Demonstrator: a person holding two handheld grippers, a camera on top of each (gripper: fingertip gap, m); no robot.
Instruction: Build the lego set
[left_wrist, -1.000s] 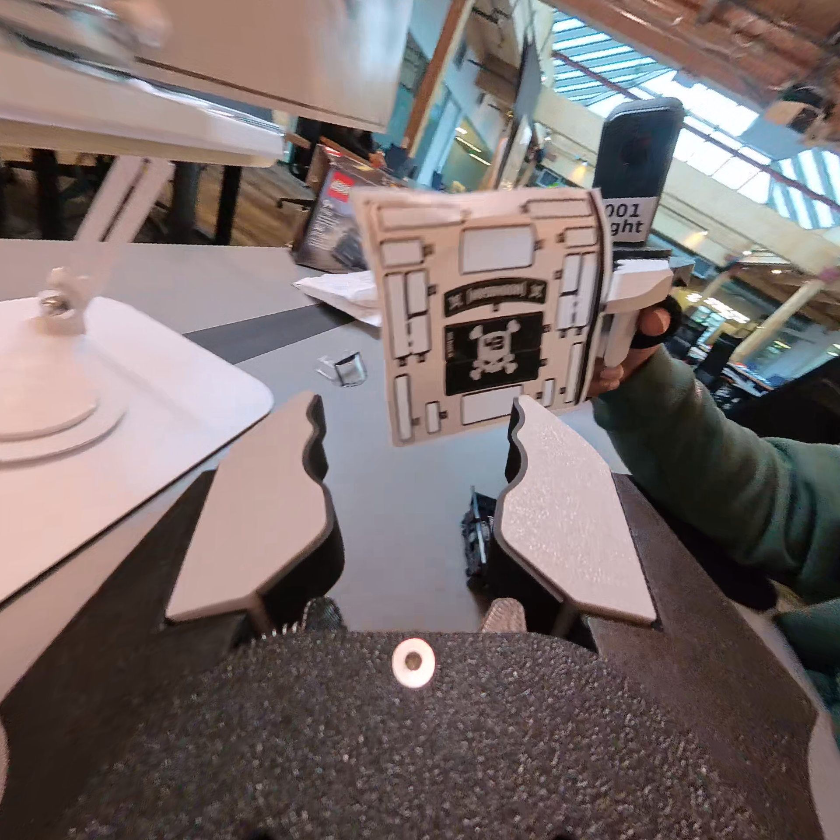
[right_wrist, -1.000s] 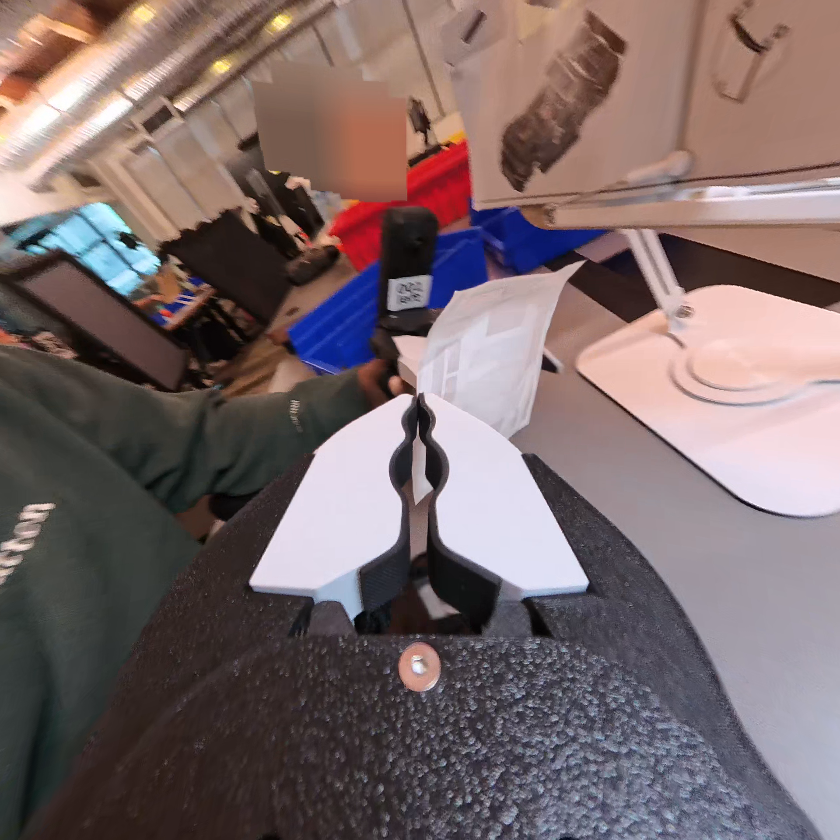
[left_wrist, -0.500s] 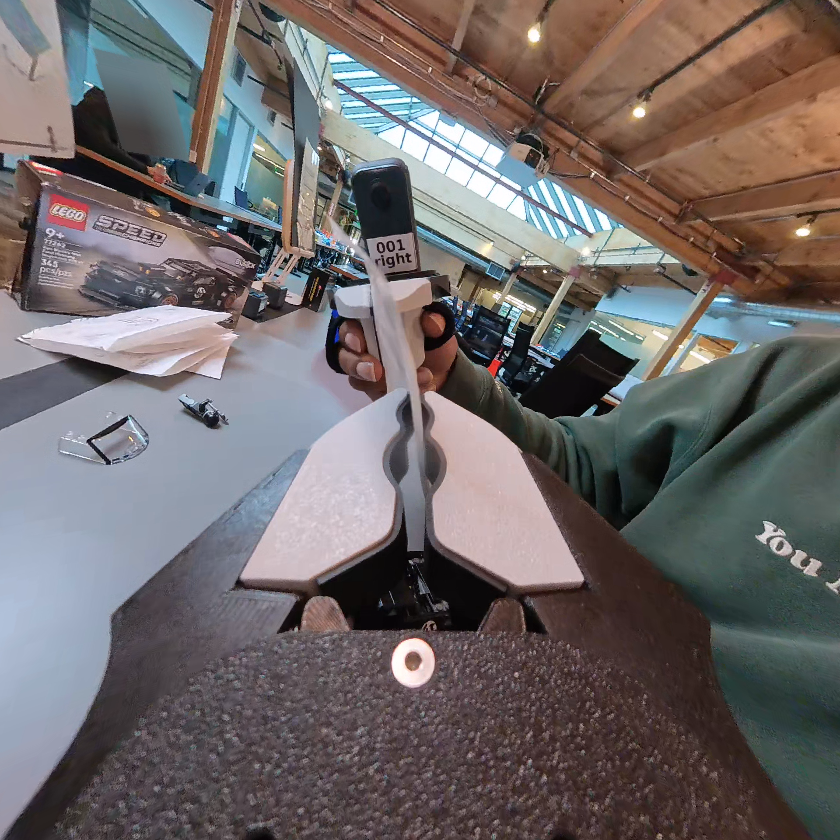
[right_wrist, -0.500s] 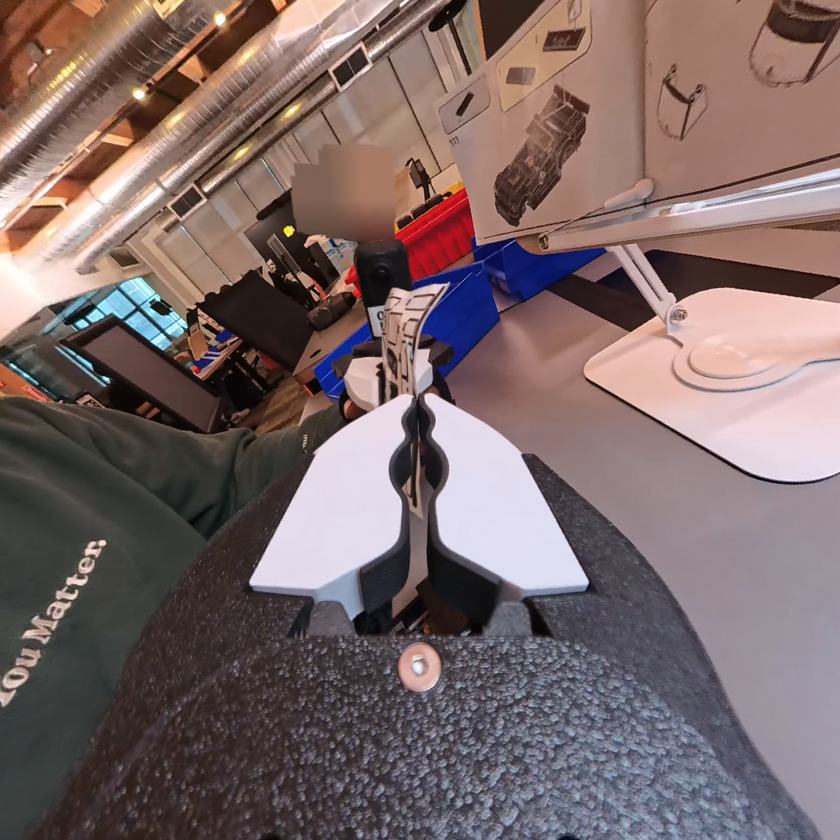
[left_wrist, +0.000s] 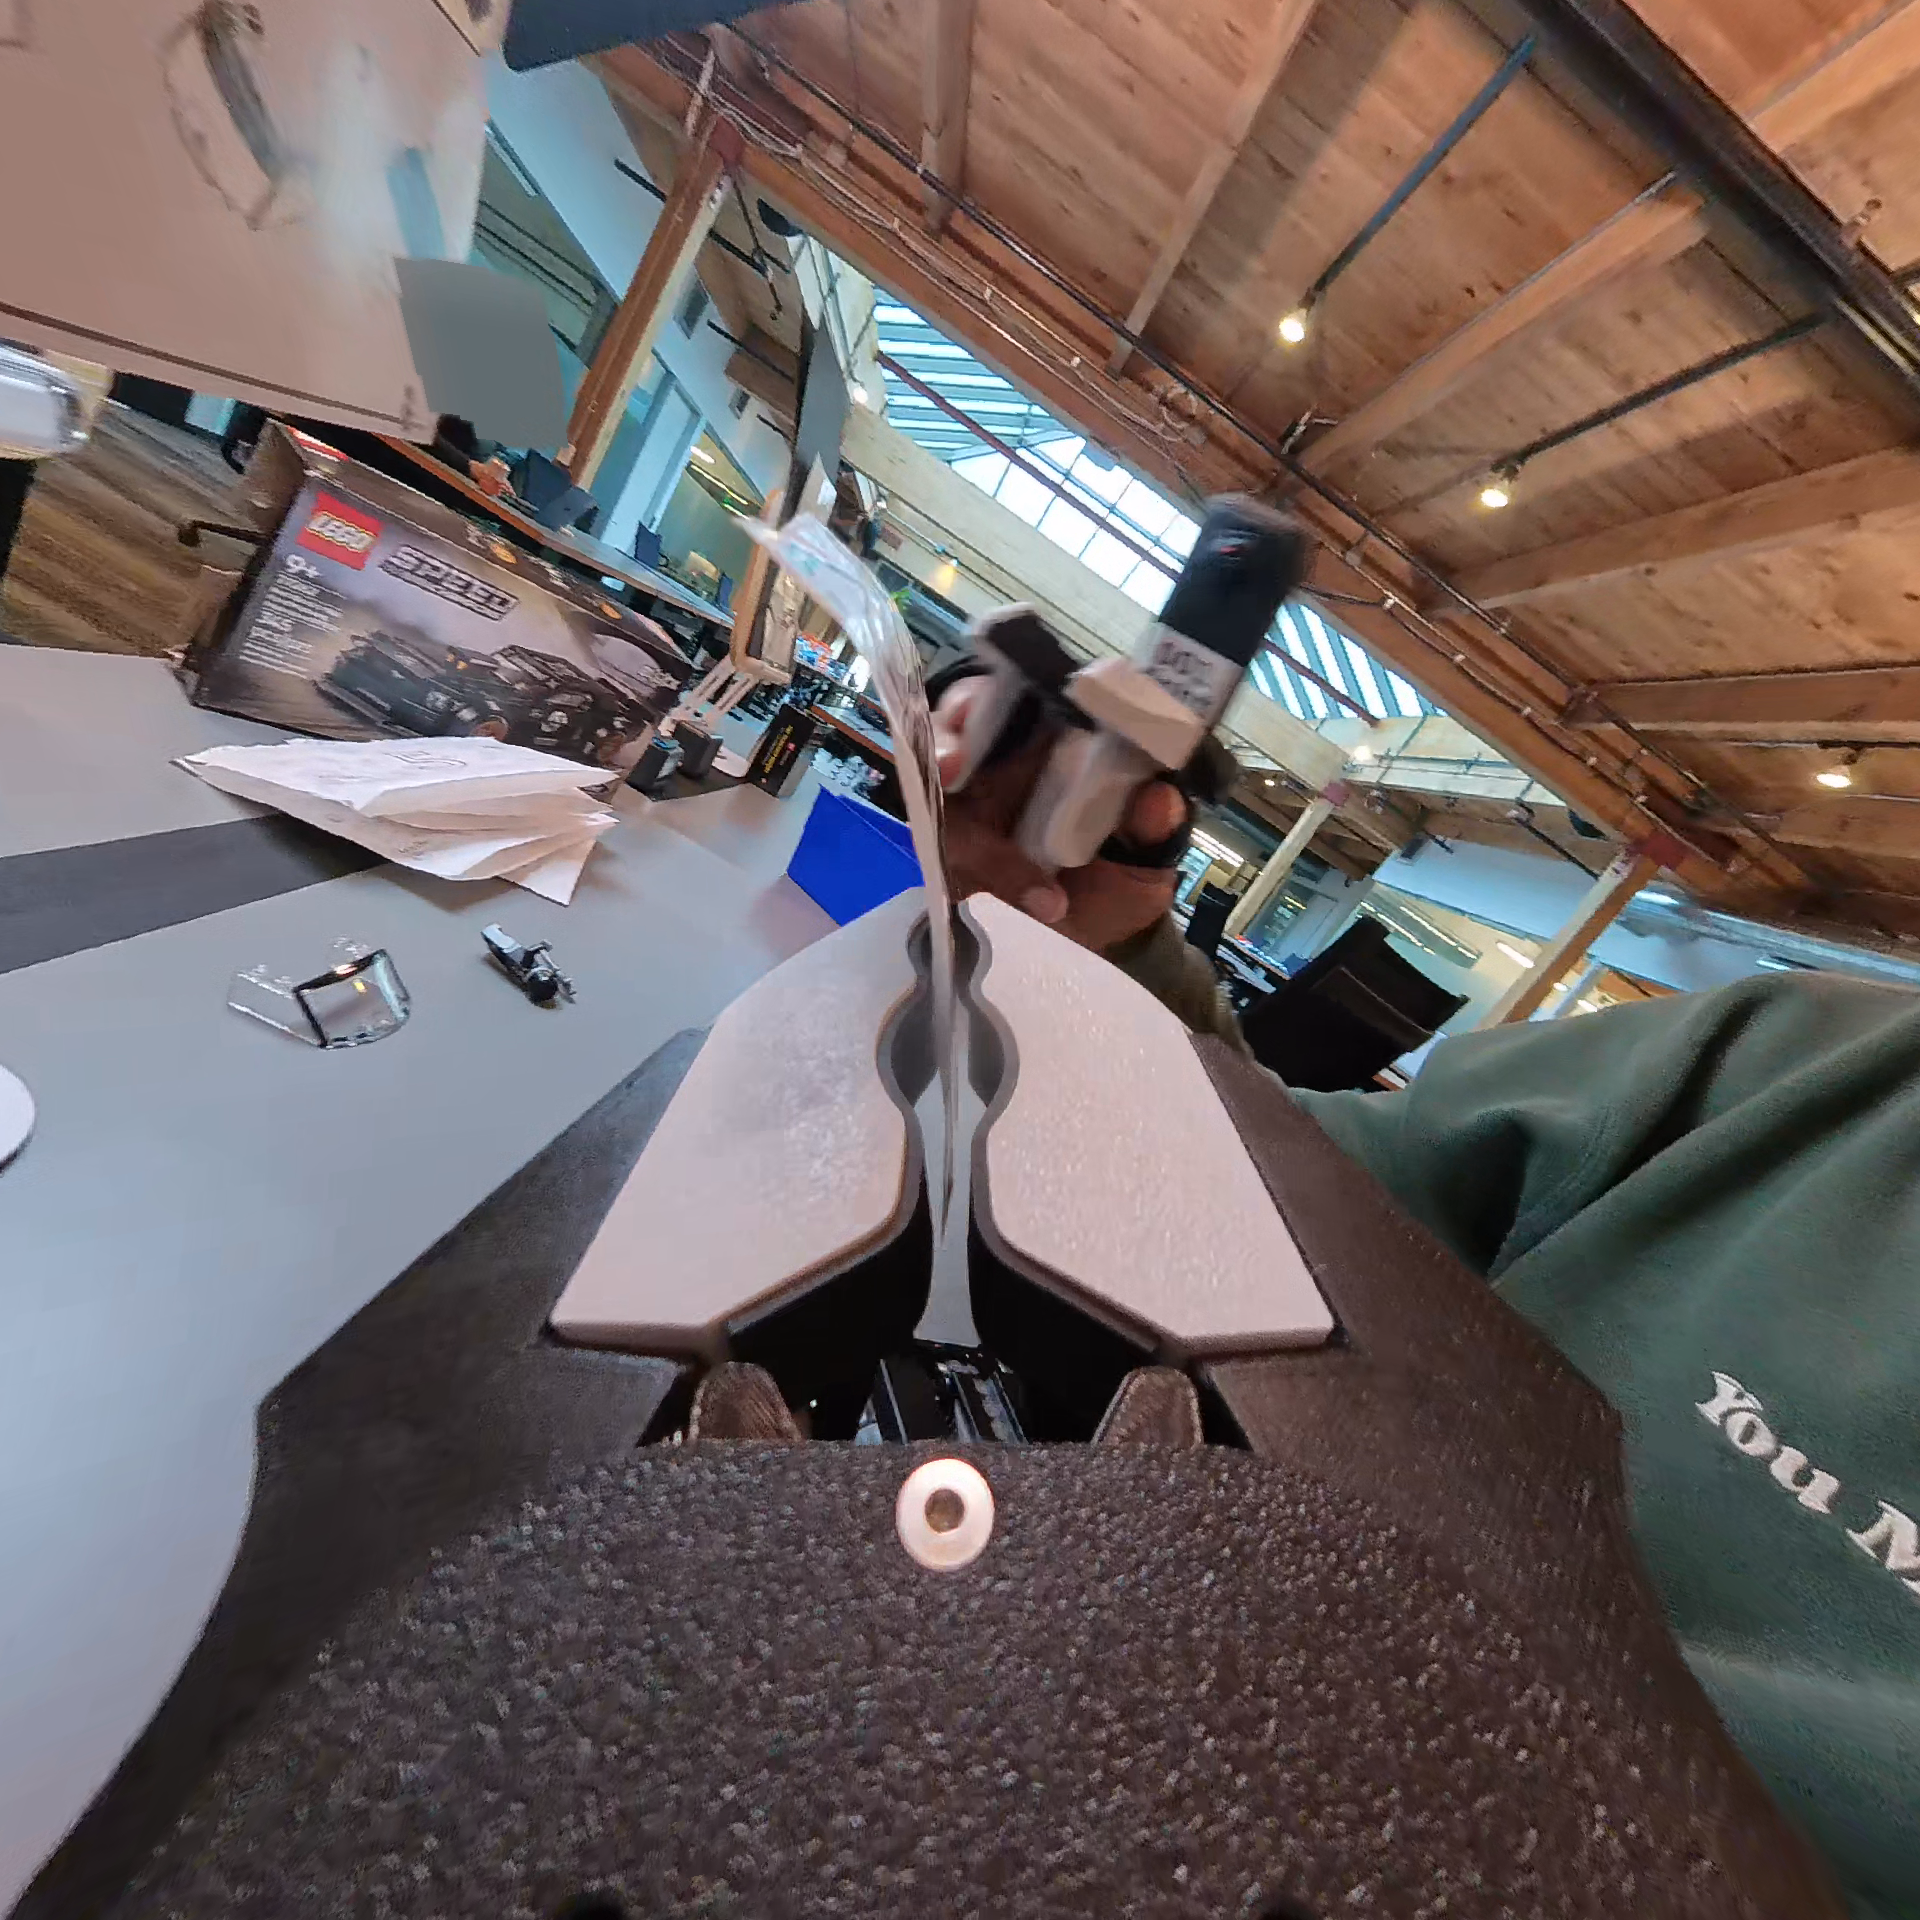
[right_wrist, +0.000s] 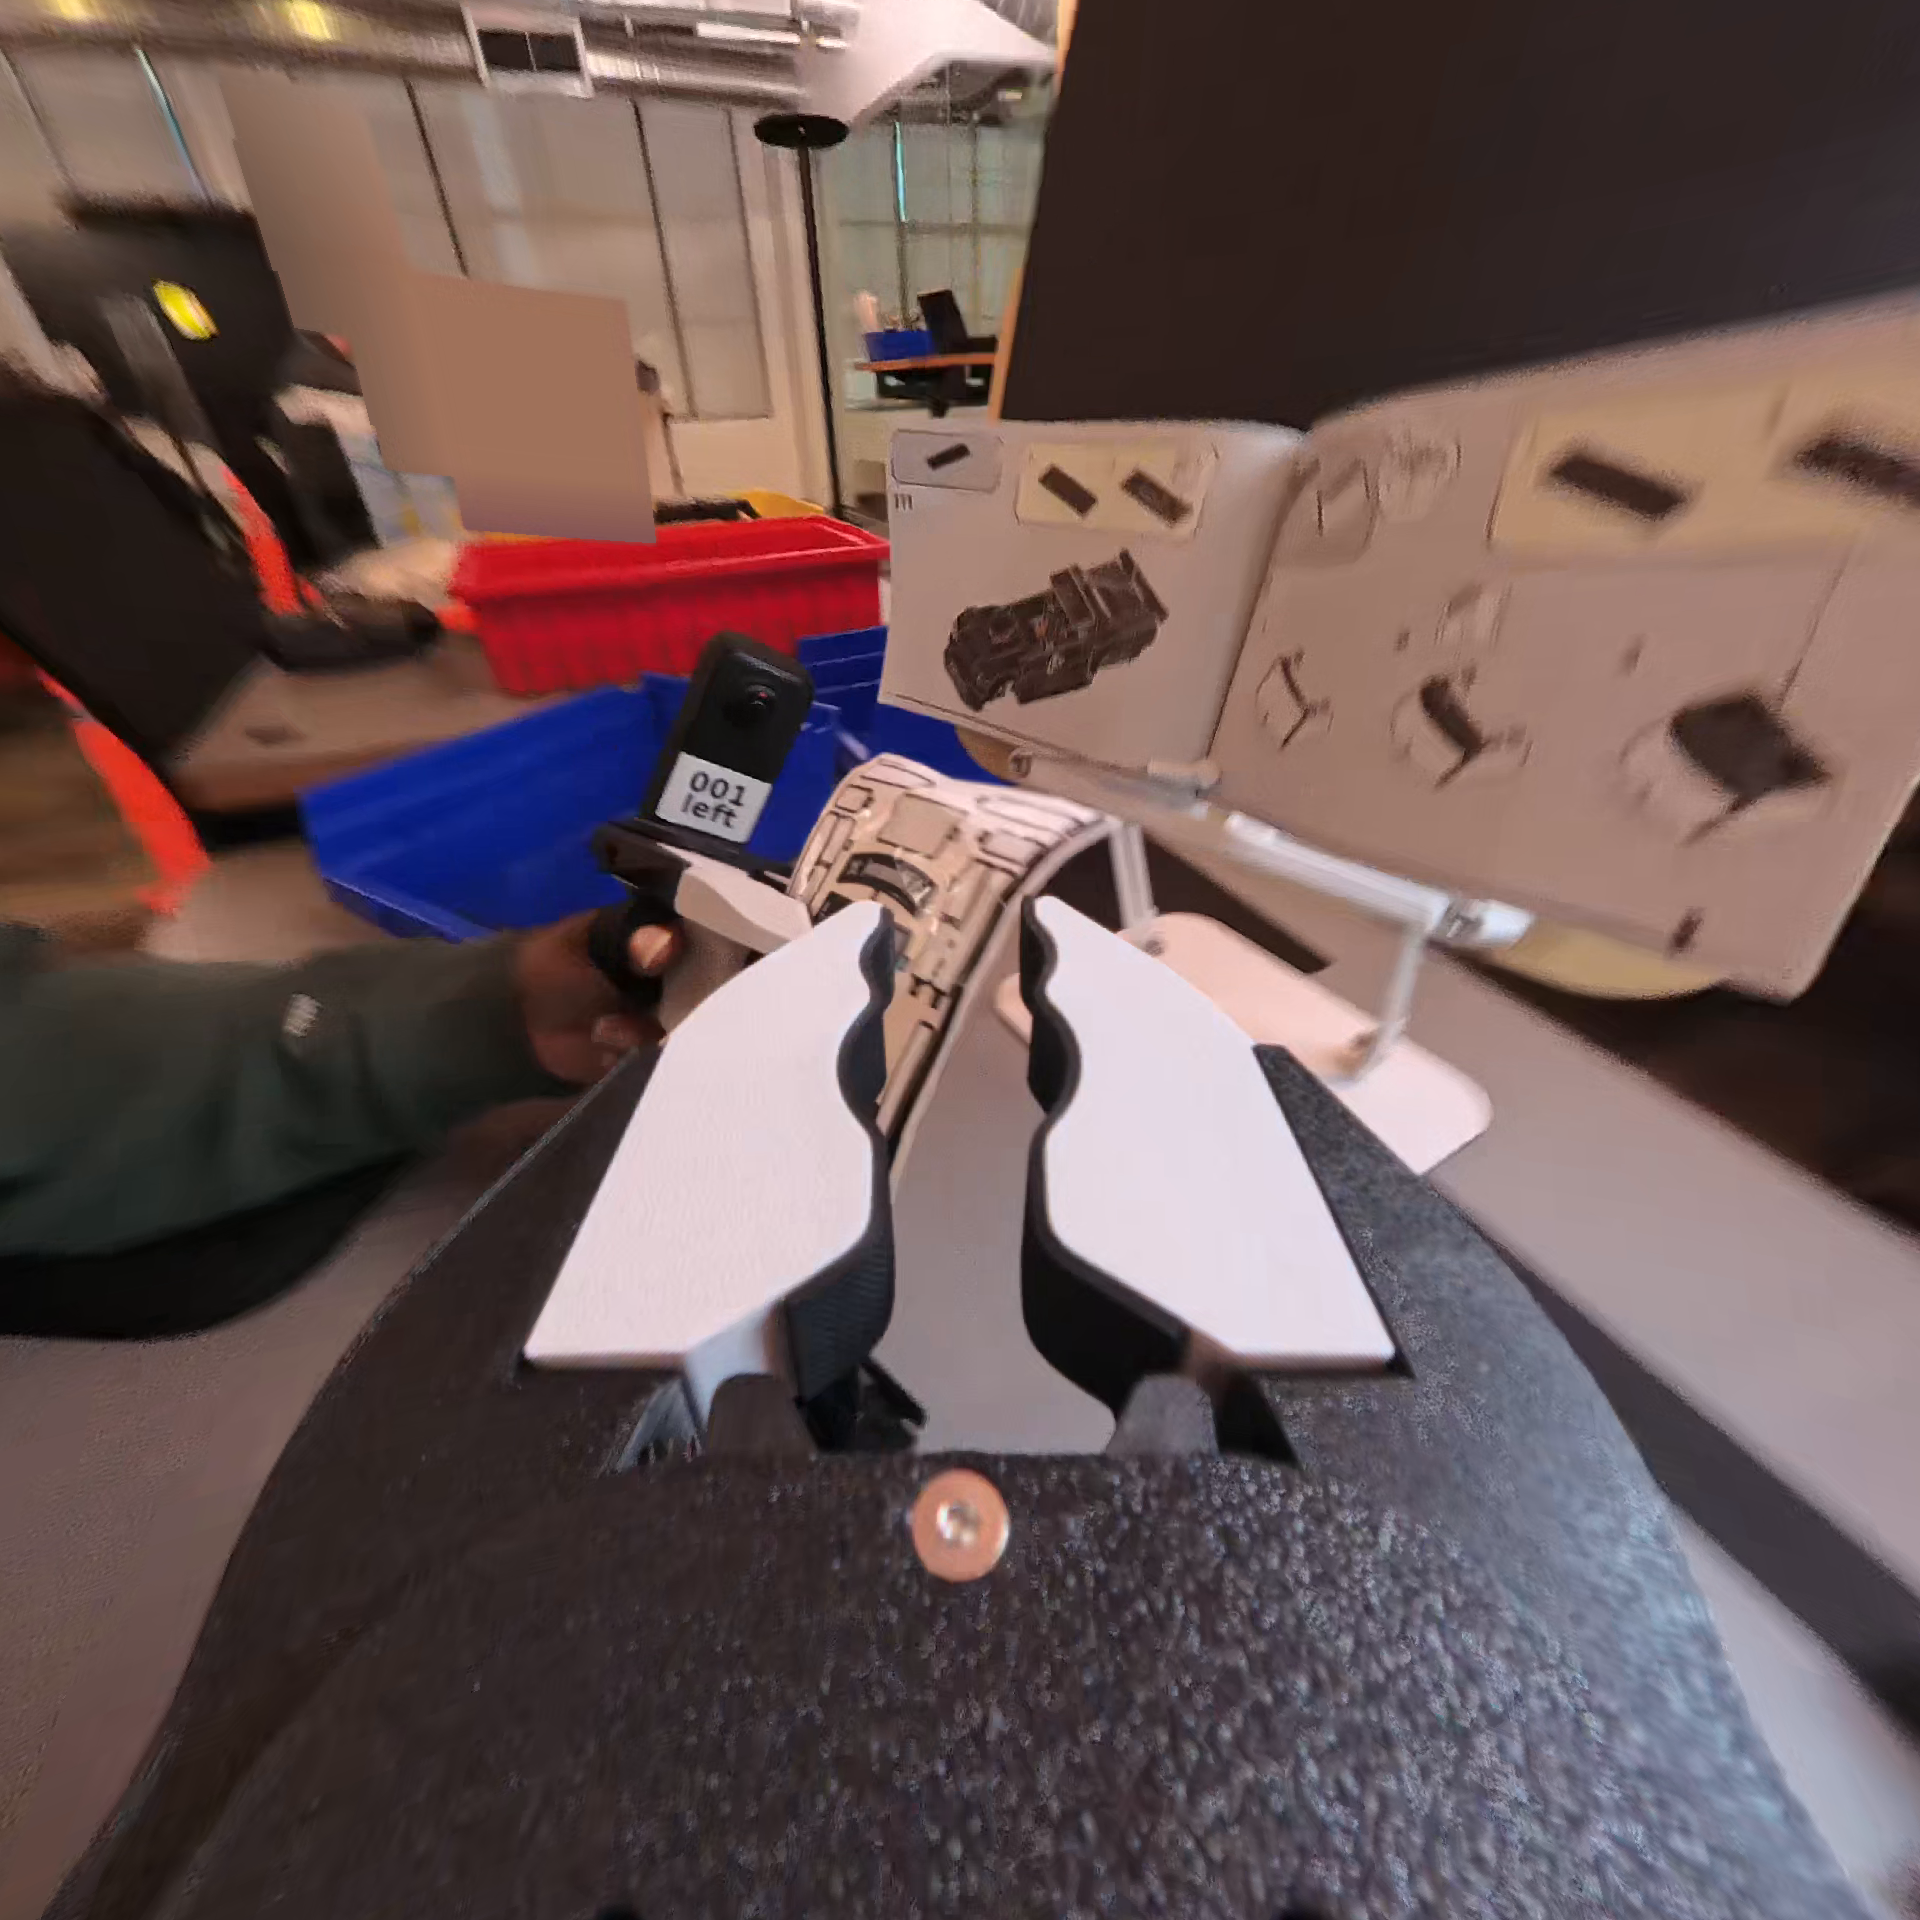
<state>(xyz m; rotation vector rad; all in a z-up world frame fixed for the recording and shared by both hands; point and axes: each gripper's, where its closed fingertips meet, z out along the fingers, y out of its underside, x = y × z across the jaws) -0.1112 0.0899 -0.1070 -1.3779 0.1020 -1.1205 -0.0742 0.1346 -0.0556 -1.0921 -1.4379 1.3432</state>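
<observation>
My left gripper (left_wrist: 945, 920) is shut on a white sticker sheet (left_wrist: 883, 665), seen edge-on, which curves up and away to the left. A black lego build (left_wrist: 945, 1392) shows dimly below the fingers. My right gripper (right_wrist: 956, 920) is open; the sticker sheet (right_wrist: 925, 862) arches through the gap, close to its left finger (right_wrist: 748, 1122). In the right wrist view the left gripper (right_wrist: 717, 883) holds the sheet's far end. In the left wrist view the right gripper (left_wrist: 1112, 727) is beyond the sheet, blurred.
On the grey table (left_wrist: 208, 1195) lie a clear windscreen piece (left_wrist: 322, 992), a small black part (left_wrist: 525, 961), white paper bags (left_wrist: 416, 790) and the lego box (left_wrist: 436, 634). An instruction booklet (right_wrist: 1351, 644) stands on a white holder (right_wrist: 1403, 1091). Blue bins (right_wrist: 499, 810) and a red bin (right_wrist: 665, 603) stand behind. My right fingertips sit around 9 cm from my left ones.
My right gripper has opened and let go of the sticker sheet. My left gripper closed on the sheet and still holds it; the sheet now bends over.
</observation>
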